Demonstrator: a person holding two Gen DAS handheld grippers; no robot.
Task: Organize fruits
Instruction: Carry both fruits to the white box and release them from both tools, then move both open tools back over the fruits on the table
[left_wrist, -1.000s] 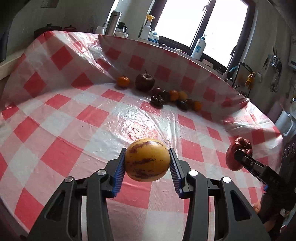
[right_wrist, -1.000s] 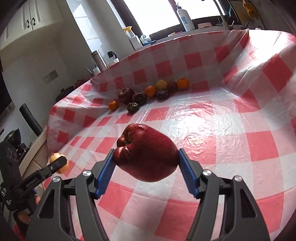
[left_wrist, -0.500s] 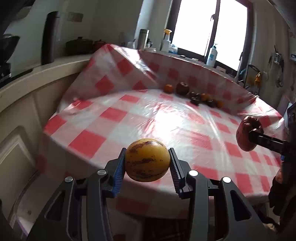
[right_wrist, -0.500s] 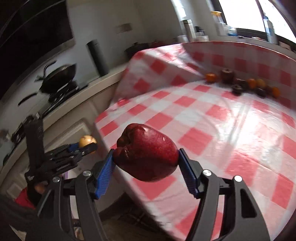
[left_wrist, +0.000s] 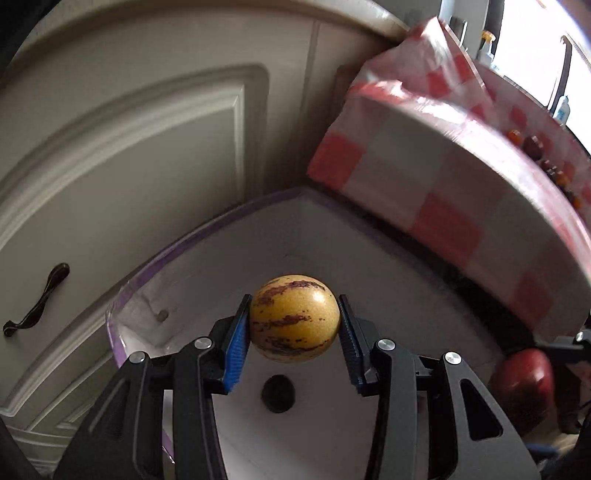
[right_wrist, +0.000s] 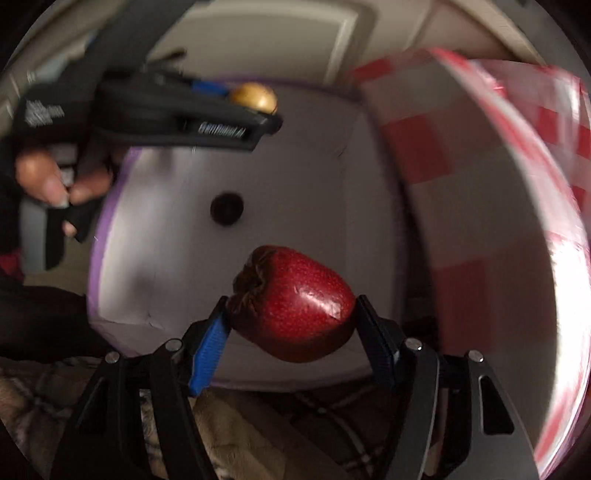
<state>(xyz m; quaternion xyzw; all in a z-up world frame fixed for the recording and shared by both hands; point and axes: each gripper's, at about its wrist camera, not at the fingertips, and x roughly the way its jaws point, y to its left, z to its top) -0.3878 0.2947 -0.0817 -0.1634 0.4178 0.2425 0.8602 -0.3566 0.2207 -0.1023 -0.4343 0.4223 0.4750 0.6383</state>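
At the left, the left gripper (left_wrist: 293, 330) has its jaws clamped on a yellow purple-streaked pepino melon (left_wrist: 294, 317) above a white purple-rimmed bin (right_wrist: 177, 236) beside the desk (left_wrist: 461, 177). At the right, the right gripper (right_wrist: 290, 334) clamps a red apple (right_wrist: 293, 302) over the bin's near edge. Both should lower well inside before releasing, apart from each other. White lettering on the left gripper is too blurred to read

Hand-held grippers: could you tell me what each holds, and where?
Left hand-held gripper clamps the yellow streaked fruit by its sides; right hand-held gripper clamps the red apple likewise.
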